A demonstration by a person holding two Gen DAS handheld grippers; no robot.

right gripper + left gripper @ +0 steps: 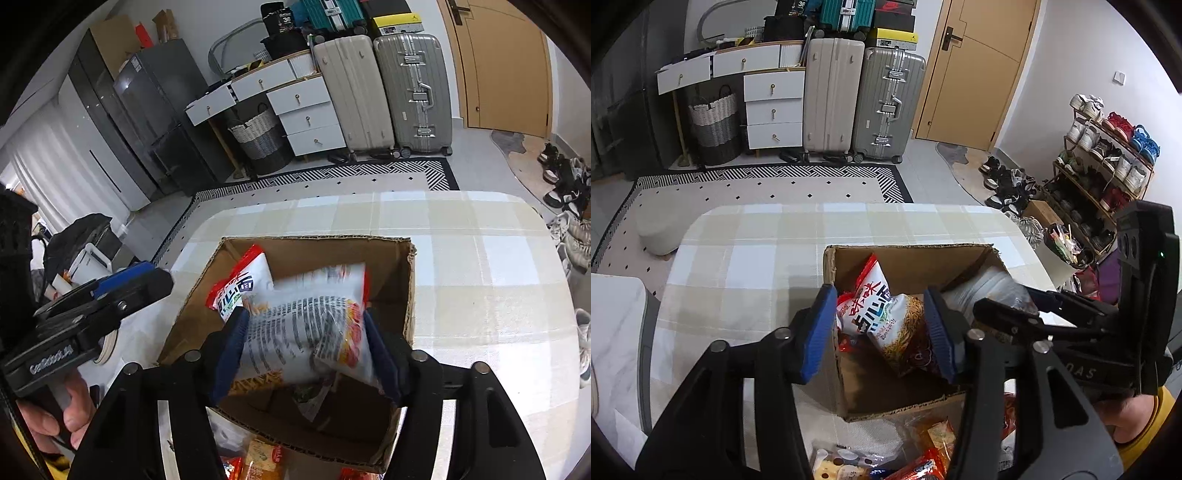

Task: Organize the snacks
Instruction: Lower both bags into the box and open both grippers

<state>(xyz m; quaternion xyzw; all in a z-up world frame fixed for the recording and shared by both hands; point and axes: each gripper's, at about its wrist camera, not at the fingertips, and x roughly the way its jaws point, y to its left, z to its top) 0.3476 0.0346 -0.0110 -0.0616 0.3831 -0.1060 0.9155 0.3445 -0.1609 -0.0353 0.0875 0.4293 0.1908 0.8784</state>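
An open cardboard box (916,258) (391,258) stands on the checked table. Inside lie a red-and-white noodle packet (868,291) (243,280) and a second noodle packet (905,328). My left gripper (879,332) is open and empty, its blue pads straddling the box's left wall above the packets. My right gripper (306,343) holds a white noodle packet (303,325) between its pads, over the box's inside; the packet looks blurred. The right gripper also shows in the left wrist view (1027,314). Loose snack packets (916,458) (262,458) lie in front of the box.
The checked tablecloth (746,266) (480,277) extends left of and behind the box. Beyond the table are a rug, suitcases (860,99), a white drawer unit (772,107), a shoe rack (1108,158) at right and a fridge (159,118).
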